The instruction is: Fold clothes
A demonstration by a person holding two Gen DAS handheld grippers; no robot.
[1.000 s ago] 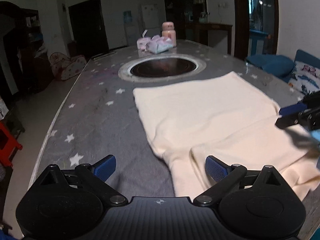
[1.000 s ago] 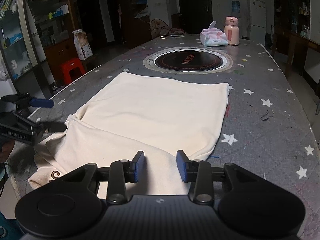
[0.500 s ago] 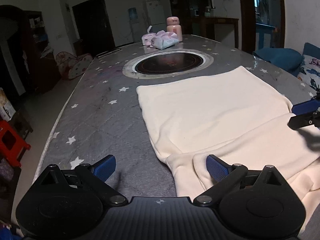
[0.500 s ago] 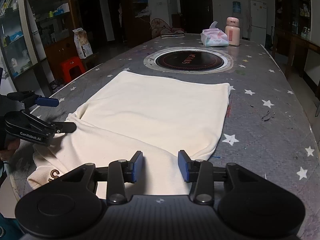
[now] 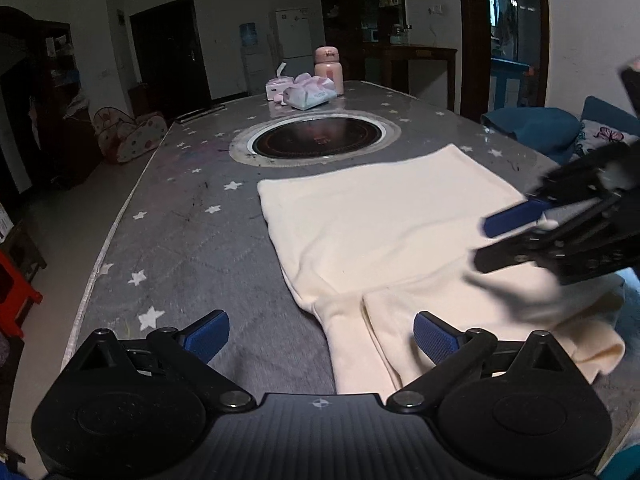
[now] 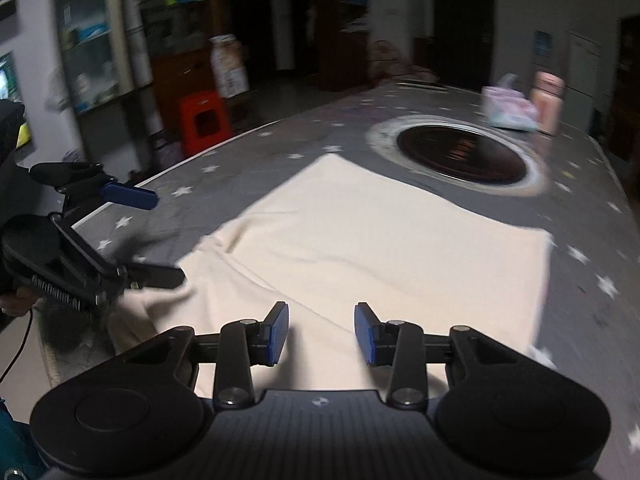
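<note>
My left claw (image 5: pixel 322 338) stands wide apart, with nothing between its blue pads; the left pad hangs over bare table, the right pad over the near edge of the cream garment (image 5: pixel 384 232). The garment lies flat on the grey star-patterned table (image 5: pixel 180 248), its far hem just short of the round inset cooktop (image 5: pixel 316 142). Its near end is bunched into folds, and I cannot tell whether those are sleeves or legs; the lower part is cut off behind my claw's body.

My right claw (image 6: pixel 322 334) is parted more narrowly, also empty, poised above the near part of the garment (image 6: pixel 392 240). Whether its pads touch the cloth I cannot tell. That view is smeared, so the shelves and the red stool (image 6: pixel 204 118) beyond the table's edge are only rough shapes.

In the left view, the right claw (image 5: pixel 504 240) comes in from the right, blurred, its fingers over the garment's right side and its body cut off at the frame. In the right view, the left claw (image 6: pixel 156 236) shows at the left, one finger raised over the table, the other low at the garment's crumpled corner; contact there is too blurred to judge.

At the far end stand a pink bottle (image 5: pixel 329 70) and tissue packs (image 5: pixel 306 92), close together.
</note>
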